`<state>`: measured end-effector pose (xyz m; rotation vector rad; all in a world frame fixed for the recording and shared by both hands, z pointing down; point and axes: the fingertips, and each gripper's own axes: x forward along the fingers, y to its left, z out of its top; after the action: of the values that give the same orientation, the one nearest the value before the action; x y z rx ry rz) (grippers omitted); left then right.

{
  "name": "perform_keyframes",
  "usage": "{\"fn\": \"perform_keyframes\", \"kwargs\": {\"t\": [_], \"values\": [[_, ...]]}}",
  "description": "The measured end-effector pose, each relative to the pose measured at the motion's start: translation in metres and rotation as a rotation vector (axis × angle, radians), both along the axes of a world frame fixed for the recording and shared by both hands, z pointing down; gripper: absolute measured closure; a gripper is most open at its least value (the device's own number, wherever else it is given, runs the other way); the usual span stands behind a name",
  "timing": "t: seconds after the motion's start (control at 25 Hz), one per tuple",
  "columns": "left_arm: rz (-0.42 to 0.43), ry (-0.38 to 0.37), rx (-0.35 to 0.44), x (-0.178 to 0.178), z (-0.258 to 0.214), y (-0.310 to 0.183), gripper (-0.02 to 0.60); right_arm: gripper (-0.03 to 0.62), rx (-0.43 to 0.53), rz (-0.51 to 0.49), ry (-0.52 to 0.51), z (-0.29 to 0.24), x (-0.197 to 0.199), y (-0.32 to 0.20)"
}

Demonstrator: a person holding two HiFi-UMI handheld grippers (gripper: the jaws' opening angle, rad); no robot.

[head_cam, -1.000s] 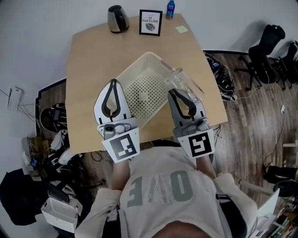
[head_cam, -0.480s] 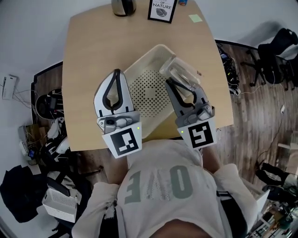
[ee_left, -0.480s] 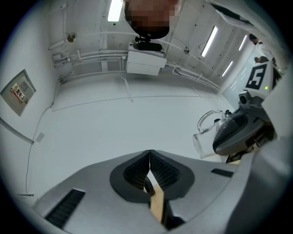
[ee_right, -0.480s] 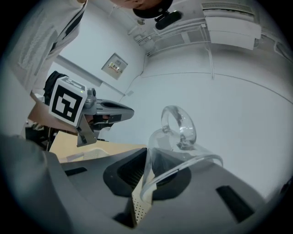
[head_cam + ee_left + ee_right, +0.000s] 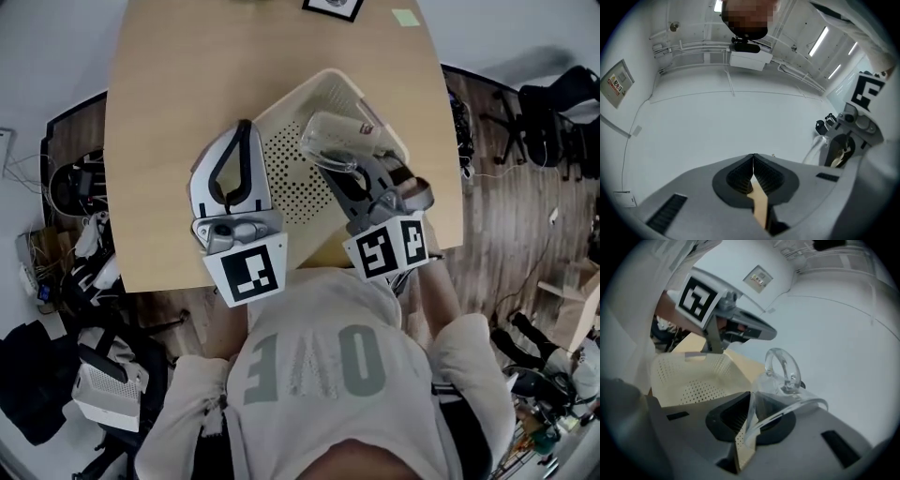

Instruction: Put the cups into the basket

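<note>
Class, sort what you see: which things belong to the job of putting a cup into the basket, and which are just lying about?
In the job: clear cup, pinched by the right gripper; cream basket; left gripper, shut and empty.
Lying about: green sticky note; picture frame; office chair.

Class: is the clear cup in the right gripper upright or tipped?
Tipped: the cup lies sideways over the basket, its rim pinched by the right gripper.
</note>
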<state>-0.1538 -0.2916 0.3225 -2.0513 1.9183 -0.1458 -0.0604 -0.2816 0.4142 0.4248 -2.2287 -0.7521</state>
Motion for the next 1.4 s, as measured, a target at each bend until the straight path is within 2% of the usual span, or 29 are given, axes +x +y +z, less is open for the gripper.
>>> {"fn": "perform_keyframes", "kwargs": {"t": [0.12, 0.44, 0.64, 1.16, 1.4], "values": [[-0.011, 0.008, -0.016, -0.004, 0.008, -0.001, 0.571, 0.572, 0.023, -0.075, 0.158, 0.032, 0.0, 0.0], [-0.061, 0.022, -0.061, -0.021, 0.028, 0.004, 0.571, 0.572, -0.019, -0.272, 0.45, 0.11, -0.002, 0.003], [-0.059, 0.014, -0.088, -0.025, 0.035, -0.001, 0.571, 0.572, -0.053, -0.355, 0.633, 0.141, 0.006, 0.005], [-0.008, -0.007, -0.112, -0.01, 0.043, -0.008, 0.571, 0.572, -0.081, -0.524, 0.914, 0.195, 0.014, 0.011], [-0.019, -0.006, -0.112, -0.015, 0.043, -0.006, 0.571, 0.572, -0.048, -0.544, 0.958, 0.202, 0.014, 0.017]]}}
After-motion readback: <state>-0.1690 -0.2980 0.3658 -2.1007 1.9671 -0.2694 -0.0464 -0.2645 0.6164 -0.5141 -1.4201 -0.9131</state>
